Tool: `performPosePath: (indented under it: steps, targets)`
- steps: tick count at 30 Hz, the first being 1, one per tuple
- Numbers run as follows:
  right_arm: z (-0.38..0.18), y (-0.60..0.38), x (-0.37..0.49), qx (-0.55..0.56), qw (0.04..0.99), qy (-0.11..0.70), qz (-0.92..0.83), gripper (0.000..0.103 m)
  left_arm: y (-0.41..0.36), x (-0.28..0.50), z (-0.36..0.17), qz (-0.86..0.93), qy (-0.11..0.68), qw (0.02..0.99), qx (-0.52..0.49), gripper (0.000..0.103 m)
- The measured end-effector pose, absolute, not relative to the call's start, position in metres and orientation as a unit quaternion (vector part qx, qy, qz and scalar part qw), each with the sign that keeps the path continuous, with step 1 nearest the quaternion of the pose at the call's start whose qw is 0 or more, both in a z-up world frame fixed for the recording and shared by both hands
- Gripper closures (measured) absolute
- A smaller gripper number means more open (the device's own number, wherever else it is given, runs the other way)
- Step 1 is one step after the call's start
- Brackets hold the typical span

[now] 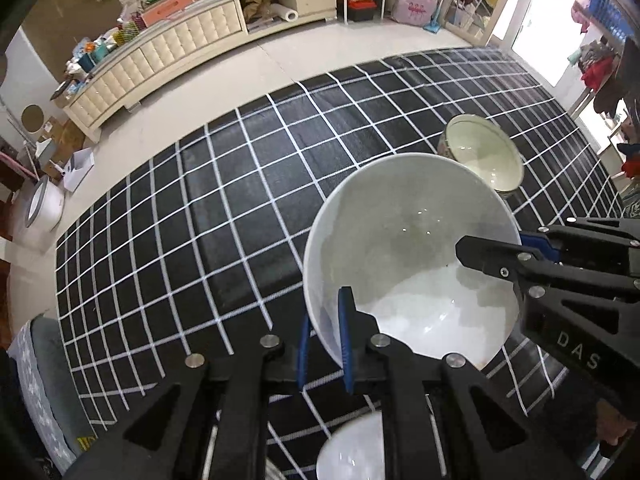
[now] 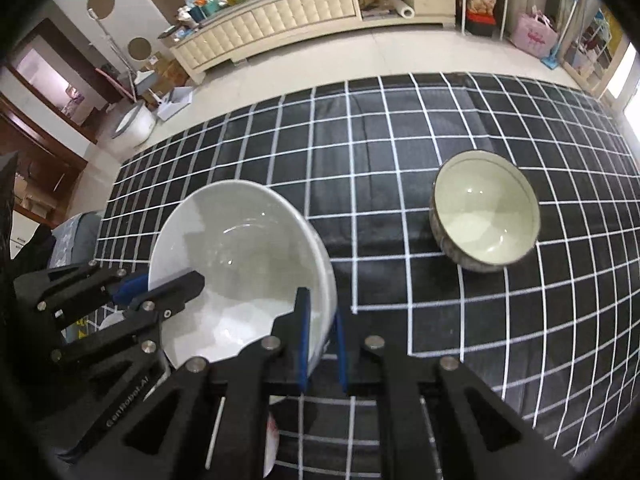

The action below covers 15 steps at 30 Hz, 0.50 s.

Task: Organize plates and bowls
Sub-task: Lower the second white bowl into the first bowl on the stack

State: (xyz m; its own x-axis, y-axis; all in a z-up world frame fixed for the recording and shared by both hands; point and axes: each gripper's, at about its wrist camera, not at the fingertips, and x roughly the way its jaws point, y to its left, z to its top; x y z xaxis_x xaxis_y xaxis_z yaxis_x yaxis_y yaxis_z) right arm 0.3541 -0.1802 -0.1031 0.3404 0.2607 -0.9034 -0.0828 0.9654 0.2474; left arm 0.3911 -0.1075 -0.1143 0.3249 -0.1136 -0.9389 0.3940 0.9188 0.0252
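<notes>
A large white bowl (image 1: 408,264) (image 2: 240,256) hangs tilted above the black checked tablecloth (image 1: 200,220) (image 2: 380,152), held at opposite sides of its rim. My left gripper (image 1: 325,312) (image 2: 150,288) is shut on its left rim. My right gripper (image 2: 321,316) (image 1: 520,242) is shut on its right rim. One finger of each sits inside the bowl and one outside. A smaller pale green bowl (image 1: 484,156) (image 2: 486,208) with a patterned outside stands on the cloth, farther off and to the right. A white dish (image 1: 352,448) lies on the cloth below my left gripper, mostly hidden.
The cloth's far edge drops to a tiled floor. Beyond it a long cream cabinet (image 1: 168,52) (image 2: 280,20) carries clutter. A grey cushioned seat (image 1: 40,380) is at the table's left edge, and a white round bin (image 1: 40,208) stands on the floor.
</notes>
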Motion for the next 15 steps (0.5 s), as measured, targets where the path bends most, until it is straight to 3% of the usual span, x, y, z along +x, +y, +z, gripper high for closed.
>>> performPosePath:
  steps: [15]
  targets:
    - [-0.086, -0.156, 0.292, 0.06, 0.824, 0.551, 0.116, 0.089, -0.081, 0.304, -0.087, -0.14, 0.541, 0.822, 0.108, 0.092]
